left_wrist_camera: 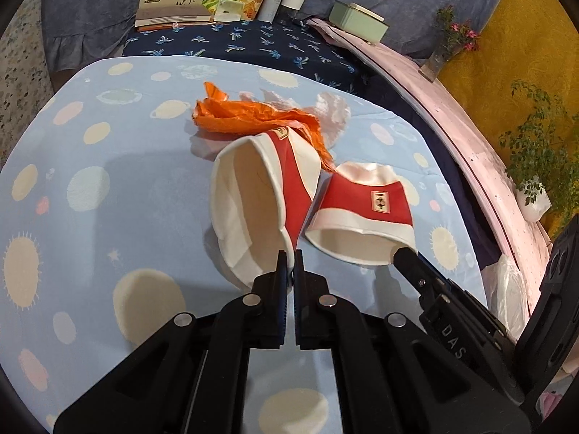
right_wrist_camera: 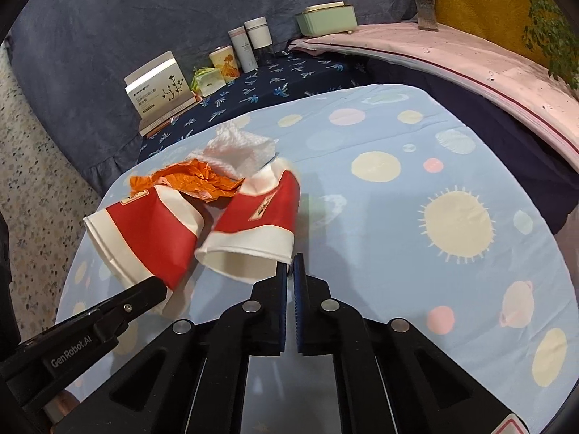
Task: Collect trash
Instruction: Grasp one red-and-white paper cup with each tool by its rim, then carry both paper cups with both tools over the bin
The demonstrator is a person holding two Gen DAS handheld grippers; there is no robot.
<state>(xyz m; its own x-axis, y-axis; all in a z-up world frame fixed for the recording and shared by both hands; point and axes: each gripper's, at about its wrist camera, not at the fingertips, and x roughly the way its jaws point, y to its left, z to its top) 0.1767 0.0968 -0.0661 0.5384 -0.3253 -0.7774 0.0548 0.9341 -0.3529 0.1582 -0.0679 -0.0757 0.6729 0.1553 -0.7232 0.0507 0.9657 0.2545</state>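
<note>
Left wrist view is showing the left gripper (left_wrist_camera: 291,257) and right gripper (right_wrist_camera: 289,260) each pinching a paper cup's (left_wrist_camera: 253,195) rim over the table (left_wrist_camera: 108,181), apparently lifting; next, carrying both to a bin.

Two paper cups (left_wrist_camera: 267,195) (left_wrist_camera: 362,209) lie side by side on the surface (left_wrist_camera: 108,199); a crumpled wrapper (left_wrist_camera: 246,115) and tissue (left_wrist_camera: 333,108) lie behind them.
</note>
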